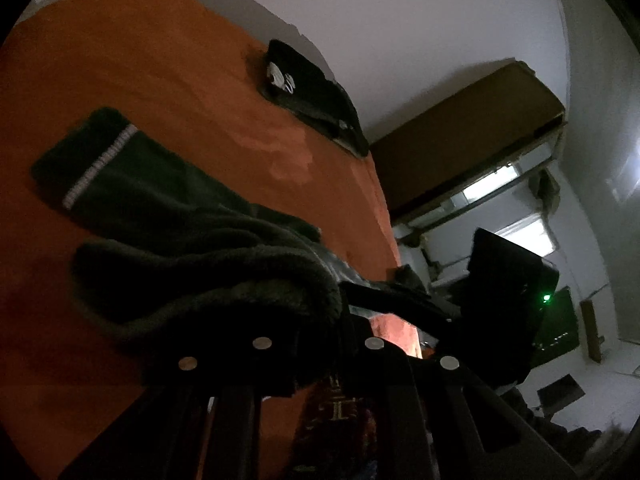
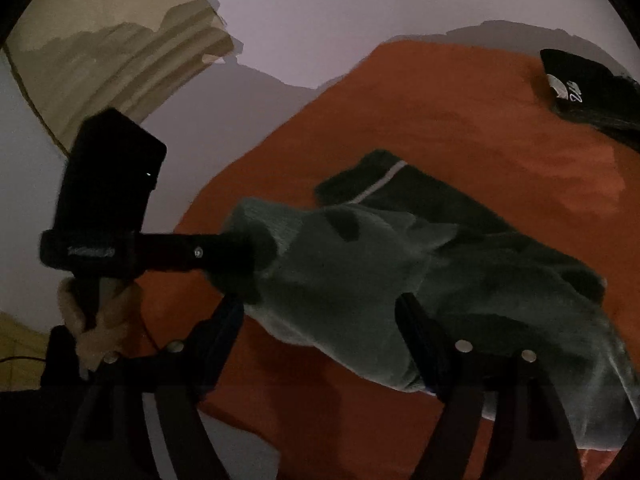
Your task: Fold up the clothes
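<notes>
A dark green fleece garment (image 1: 168, 200) with a white-striped cuff (image 1: 100, 160) lies on the orange bed cover (image 1: 160, 60). My left gripper (image 1: 340, 320) is shut on a thick fold of it, and the cloth drapes over the left finger. In the right wrist view a hand (image 2: 100, 320) holds that left gripper (image 2: 248, 256) by its handle, and it pinches the garment (image 2: 360, 272) by its lifted left edge. My right gripper (image 2: 320, 308) stands open just over the garment's near part, with cloth below the gap and neither finger pressing on it.
A folded black garment with a white logo (image 1: 308, 92) (image 2: 588, 88) lies at the bed's far edge by the wall. A brown cabinet (image 1: 468, 140) and bright windows (image 1: 492, 188) lie beyond the bed. A beige curtain (image 2: 112, 48) hangs at the upper left.
</notes>
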Demonstrator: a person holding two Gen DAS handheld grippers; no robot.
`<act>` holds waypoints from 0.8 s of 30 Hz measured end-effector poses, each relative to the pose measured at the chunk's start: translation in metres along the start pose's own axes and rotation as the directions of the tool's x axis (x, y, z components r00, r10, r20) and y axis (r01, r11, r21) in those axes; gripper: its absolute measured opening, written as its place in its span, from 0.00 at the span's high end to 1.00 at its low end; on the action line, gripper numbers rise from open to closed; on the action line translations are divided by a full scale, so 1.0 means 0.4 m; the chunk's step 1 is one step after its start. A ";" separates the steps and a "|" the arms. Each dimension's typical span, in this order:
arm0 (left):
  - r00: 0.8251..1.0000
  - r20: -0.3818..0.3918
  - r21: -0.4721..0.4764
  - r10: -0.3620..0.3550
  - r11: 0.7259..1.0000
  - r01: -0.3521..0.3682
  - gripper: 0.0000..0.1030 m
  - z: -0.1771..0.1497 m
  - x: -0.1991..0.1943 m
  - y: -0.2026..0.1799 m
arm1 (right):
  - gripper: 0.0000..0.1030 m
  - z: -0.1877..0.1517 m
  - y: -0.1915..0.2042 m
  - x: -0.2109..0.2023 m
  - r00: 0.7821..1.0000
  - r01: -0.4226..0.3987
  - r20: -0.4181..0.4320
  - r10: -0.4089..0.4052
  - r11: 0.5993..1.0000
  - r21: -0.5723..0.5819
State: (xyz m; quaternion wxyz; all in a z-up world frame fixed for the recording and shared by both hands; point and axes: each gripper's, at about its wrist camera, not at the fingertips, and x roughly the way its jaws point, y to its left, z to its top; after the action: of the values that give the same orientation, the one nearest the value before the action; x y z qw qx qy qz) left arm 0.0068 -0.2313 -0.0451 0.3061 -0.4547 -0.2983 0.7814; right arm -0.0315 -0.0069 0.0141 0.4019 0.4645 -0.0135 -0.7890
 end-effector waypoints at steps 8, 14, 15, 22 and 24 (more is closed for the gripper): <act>0.998 0.035 -0.038 -0.053 0.998 0.054 0.86 -0.009 0.004 -0.018 | 0.25 -0.032 0.002 0.064 0.997 -0.068 -0.013 0.071 0.985 0.162; 0.994 0.058 -0.044 -0.089 0.995 0.092 0.78 0.003 -0.039 -0.025 | 0.75 -0.029 0.019 0.006 0.990 0.036 0.129 -0.046 0.996 0.084; 0.992 0.076 -0.052 -0.105 0.993 0.109 0.71 0.006 -0.057 -0.018 | 0.76 -0.030 0.022 -0.015 0.984 0.081 0.154 -0.088 0.995 0.056; 0.978 0.193 0.010 -0.080 0.997 0.080 0.35 0.020 -0.166 -0.014 | 0.77 -0.005 -0.160 -0.167 0.971 0.081 0.203 -0.129 0.970 0.230; 0.987 0.153 0.069 -0.046 0.997 0.036 0.30 0.011 -0.123 -0.040 | 0.77 -0.010 -0.179 -0.200 0.971 0.060 0.210 -0.114 0.967 0.247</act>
State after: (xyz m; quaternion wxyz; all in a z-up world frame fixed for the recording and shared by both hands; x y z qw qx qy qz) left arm 0.0256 -0.2589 -0.0053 0.3130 -0.3762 -0.3045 0.8172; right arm -0.0536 0.0948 0.0413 0.3038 0.4185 -0.1324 -0.8456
